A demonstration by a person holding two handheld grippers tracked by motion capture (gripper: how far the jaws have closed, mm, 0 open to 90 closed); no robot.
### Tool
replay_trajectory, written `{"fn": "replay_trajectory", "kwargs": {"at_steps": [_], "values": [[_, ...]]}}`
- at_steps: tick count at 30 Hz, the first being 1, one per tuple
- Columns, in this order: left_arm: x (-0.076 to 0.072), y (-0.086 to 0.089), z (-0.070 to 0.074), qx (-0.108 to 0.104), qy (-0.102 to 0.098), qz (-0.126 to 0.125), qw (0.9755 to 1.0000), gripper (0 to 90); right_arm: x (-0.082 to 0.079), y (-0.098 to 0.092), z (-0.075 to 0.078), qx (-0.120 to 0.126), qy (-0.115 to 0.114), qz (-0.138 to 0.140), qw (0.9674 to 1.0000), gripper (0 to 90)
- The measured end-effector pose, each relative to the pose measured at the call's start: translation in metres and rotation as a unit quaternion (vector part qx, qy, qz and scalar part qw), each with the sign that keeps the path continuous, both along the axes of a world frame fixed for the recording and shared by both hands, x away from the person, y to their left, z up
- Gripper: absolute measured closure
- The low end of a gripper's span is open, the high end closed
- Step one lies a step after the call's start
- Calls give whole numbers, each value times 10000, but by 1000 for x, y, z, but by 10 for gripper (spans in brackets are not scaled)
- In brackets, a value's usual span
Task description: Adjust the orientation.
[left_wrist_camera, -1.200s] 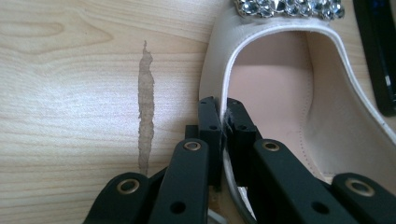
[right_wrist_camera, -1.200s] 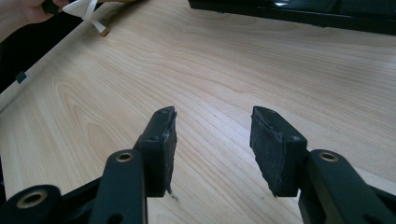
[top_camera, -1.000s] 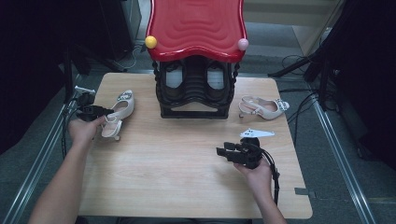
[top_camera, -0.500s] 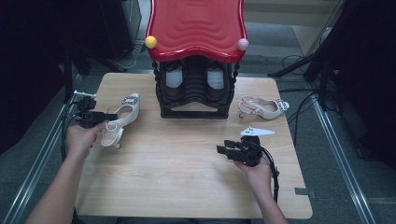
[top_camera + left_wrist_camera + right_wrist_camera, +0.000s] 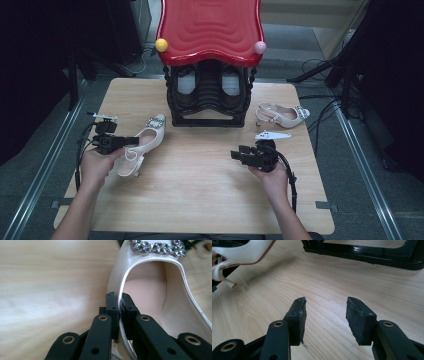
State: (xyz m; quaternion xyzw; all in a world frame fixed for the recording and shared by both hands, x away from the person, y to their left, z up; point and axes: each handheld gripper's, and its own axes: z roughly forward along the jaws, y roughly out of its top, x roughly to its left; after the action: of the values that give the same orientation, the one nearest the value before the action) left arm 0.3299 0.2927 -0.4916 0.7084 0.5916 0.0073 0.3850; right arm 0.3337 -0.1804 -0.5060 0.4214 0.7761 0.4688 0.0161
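Up close, left tongs (image 5: 119,308) pinch shoe (image 5: 150,290) rim; high view adds 2nd shoe (image 5: 280,115).

The light wooden table (image 5: 200,200) has rounded corners and a pale grain. At its far middle stands a black shoe rack (image 5: 209,102) with a red wavy top. Right of the rack a cream slingback shoe (image 5: 281,116) with a jewelled buckle lies on its sole, near the table's right edge.
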Motion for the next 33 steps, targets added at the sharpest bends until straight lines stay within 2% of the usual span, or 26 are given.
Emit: {"fn": "replay_trajectory", "kwargs": {"at_steps": [2, 6, 12, 16, 21, 24, 30, 33], "values": [[-4, -7, -1, 2, -5, -100, 9999, 875, 1, 1, 0, -20, 27, 15, 10000, 515], [-8, -24, 0, 143, 8, -361, 9992, 875, 2, 3, 0, -110, 30, 35, 9999, 515], [-10, -50, -2, 7, 66, -674, 9977, 875, 1, 3, -1, -152, 28, 13, 9999, 516], [-8, -72, -3, 87, 55, -1018, 9947, 873, -1, 2, -1, -177, 31, 6, 9998, 518], [-2, -91, -7, 132, 89, -1260, 9919, 873, -6, 4, -1, -197, -24, -28, 9998, 517], [0, -103, -8, 166, 127, -1465, 9890, 872, -10, 7, -1, -229, -55, -10, 9997, 516], [5, -127, -10, 76, 177, -1692, 9854, 866, -18, 9, -6, -266, -71, -81, 9996, 517], [6, -138, -12, 108, 175, -1797, 9835, 863, -21, 10, -6, -283, -63, -97, 9995, 517]]}}
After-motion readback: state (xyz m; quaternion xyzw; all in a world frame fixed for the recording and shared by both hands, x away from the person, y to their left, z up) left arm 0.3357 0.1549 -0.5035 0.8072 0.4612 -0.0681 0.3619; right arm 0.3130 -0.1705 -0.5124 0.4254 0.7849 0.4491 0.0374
